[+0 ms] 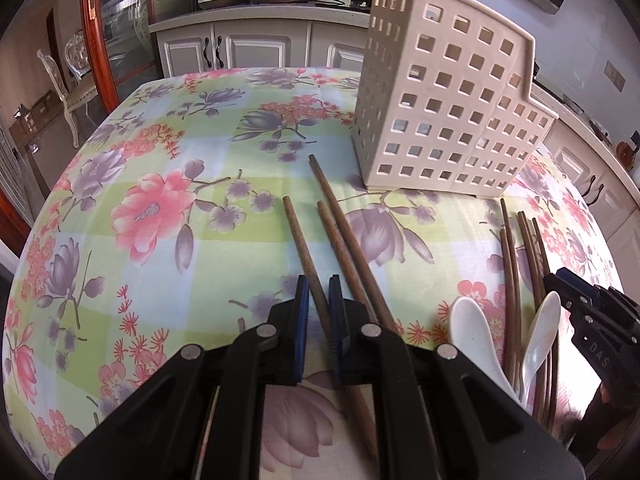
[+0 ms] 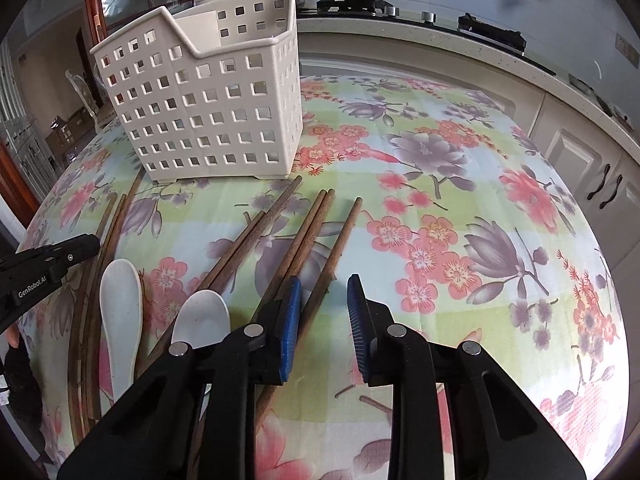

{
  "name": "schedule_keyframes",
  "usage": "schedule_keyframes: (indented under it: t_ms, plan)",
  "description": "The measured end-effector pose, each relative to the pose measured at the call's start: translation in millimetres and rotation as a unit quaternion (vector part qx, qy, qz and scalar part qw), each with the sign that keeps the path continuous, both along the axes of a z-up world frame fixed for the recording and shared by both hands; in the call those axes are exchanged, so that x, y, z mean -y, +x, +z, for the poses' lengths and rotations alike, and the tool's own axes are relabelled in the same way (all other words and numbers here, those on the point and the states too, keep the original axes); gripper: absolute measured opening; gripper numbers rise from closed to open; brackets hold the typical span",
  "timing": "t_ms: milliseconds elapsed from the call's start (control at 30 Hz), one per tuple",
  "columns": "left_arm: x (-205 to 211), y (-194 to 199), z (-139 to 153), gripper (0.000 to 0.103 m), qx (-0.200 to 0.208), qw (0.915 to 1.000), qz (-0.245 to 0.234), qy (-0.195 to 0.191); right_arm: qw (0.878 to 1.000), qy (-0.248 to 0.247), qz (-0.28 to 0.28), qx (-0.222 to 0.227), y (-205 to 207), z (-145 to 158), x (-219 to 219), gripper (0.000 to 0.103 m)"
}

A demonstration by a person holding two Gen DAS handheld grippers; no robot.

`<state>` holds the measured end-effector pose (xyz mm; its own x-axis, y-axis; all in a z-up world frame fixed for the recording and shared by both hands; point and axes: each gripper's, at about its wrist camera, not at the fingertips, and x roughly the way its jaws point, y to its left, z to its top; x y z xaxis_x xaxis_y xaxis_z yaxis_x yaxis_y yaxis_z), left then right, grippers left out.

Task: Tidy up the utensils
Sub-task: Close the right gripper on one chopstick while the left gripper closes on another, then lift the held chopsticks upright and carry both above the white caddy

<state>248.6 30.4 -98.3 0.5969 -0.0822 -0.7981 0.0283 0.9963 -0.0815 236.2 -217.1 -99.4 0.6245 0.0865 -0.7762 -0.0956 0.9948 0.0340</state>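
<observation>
Left wrist: two white spoons (image 1: 472, 324), one basket (image 1: 444, 96).

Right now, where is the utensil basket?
The white perforated utensil basket stands upright on the floral tablecloth, far left in the right wrist view, just beyond the tips of the wooden chopsticks.

Each fisheye view looks from just behind its own black two-finger gripper, forward and steeply down along the blue-padded fingers, close over the flower-printed tablecloth (image 1: 168, 184). The left view faces the cream perforated plastic utensil basket (image 1: 448, 112) on its right; the right view has the same basket (image 2: 208, 112) on its left. Both share the basket, the brown wooden chopsticks (image 1: 516, 264) (image 2: 256, 240) and the white ceramic spoons (image 1: 476, 328) (image 2: 120, 312).
</observation>
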Motion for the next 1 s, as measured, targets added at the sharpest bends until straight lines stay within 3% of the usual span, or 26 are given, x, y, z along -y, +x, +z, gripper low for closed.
schedule_keyframes:
  t_ms: [200, 400, 533, 700, 1000]
  plan:
    - [-10.4, -2.9, -0.7, 0.01, -0.003, 0.9999, 0.009, -0.009, 1.0, -0.016, 0.009, -0.003, 6.0, 0.6, -3.6, 0.022]
    - [4.7, -2.2, 0.1, 0.008, -0.008, 0.9999, -0.003, 0.007, 1.0, -0.018, 0.019, 0.004, 5.2, -0.2, -7.2, 0.011]
    - [1.8, -3.0, 4.5, 0.007, 0.002, 0.9998, -0.007, -0.017, 0.999, 0.034, 0.015, -0.003, 5.4, 3.3, 6.8, 0.008]
    - [-4.5, -17.5, 28.4, 0.006, 0.042, 0.9988, -0.008, -0.023, 0.996, 0.076, 0.019, 0.037, -7.4, 22.6, 20.5, 0.008]
    - [-0.4, -55.3, 75.3, 0.006, 0.113, 0.9932, -0.015, -0.024, 0.987, 0.091, 0.045, 0.126, -45.5, 71.3, 23.4, 0.008]
